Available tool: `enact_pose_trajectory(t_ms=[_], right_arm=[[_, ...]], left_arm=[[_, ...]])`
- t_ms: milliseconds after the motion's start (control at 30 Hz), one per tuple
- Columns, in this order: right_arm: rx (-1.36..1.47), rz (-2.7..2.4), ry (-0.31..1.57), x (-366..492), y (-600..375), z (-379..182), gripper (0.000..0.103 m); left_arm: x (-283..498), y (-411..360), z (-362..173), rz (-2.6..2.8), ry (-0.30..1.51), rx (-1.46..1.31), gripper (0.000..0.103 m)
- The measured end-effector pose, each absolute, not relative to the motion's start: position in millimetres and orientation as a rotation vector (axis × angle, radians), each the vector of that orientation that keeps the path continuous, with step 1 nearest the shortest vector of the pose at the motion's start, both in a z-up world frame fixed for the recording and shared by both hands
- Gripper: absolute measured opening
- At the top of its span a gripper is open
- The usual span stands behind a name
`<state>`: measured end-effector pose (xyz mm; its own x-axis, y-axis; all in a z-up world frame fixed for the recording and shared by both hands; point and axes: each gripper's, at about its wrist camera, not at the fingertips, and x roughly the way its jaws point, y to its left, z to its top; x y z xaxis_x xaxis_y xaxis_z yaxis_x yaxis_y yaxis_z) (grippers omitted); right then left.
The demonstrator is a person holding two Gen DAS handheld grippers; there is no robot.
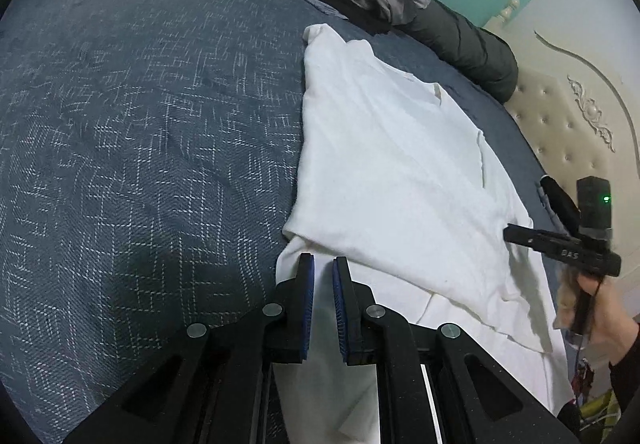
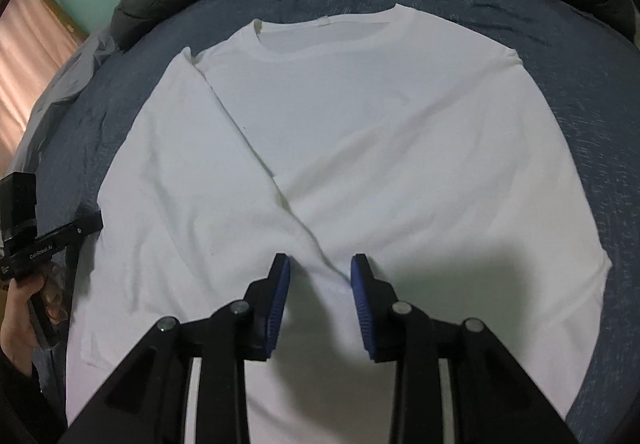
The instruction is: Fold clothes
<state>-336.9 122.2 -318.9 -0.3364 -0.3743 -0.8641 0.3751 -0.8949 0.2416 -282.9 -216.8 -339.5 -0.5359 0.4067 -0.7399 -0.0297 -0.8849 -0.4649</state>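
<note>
Folding the white T-shirt on the bed: one side lies over its middle; both claws, left claw and right claw, hover spread, empty; probably the opposite side next.

A plain white cotton T-shirt is lying on a dark blue bedspread that is showing a pale woven crosshatch pattern.

The bed is viewed closely from behind each hand-held gripper, looking forward and down; the white shirt is shared by both views.
</note>
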Motion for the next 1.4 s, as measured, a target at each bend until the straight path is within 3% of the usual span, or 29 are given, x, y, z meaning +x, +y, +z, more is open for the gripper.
enact_pose_trajectory(t_ms=[33, 100, 233, 767, 933, 1100, 1400], right_arm=[[1.443, -2.249, -0.028, -337, 126, -317, 0.013], [1.422, -2.243, -0.098, -335, 135, -315, 0.003], [1.395, -2.209, -0.166, -334, 145, -307, 0.001], [1.433, -2.269, -0.092, -344, 138, -306, 0.001], [1.348, -2.364, -0.114, -351, 138, -278, 0.002], [1.33, -2.278, -0.037, -380, 85, -265, 0.024], [1.378, -2.16, 0.095, -431, -16, -286, 0.024]], left_arm=[[-283, -217, -340, 2.479, -0.594, -1.35, 0.011], [-283, -217, -340, 2.477, -0.601, -1.349, 0.011], [-284, -217, -340, 2.48, -0.597, -1.349, 0.011], [-282, -221, -342, 2.474, -0.606, -1.346, 0.011], [-281, -220, -342, 2.474, -0.611, -1.347, 0.011], [-282, -221, -341, 2.469, -0.621, -1.346, 0.011], [-281, -222, -343, 2.462, -0.634, -1.34, 0.011]])
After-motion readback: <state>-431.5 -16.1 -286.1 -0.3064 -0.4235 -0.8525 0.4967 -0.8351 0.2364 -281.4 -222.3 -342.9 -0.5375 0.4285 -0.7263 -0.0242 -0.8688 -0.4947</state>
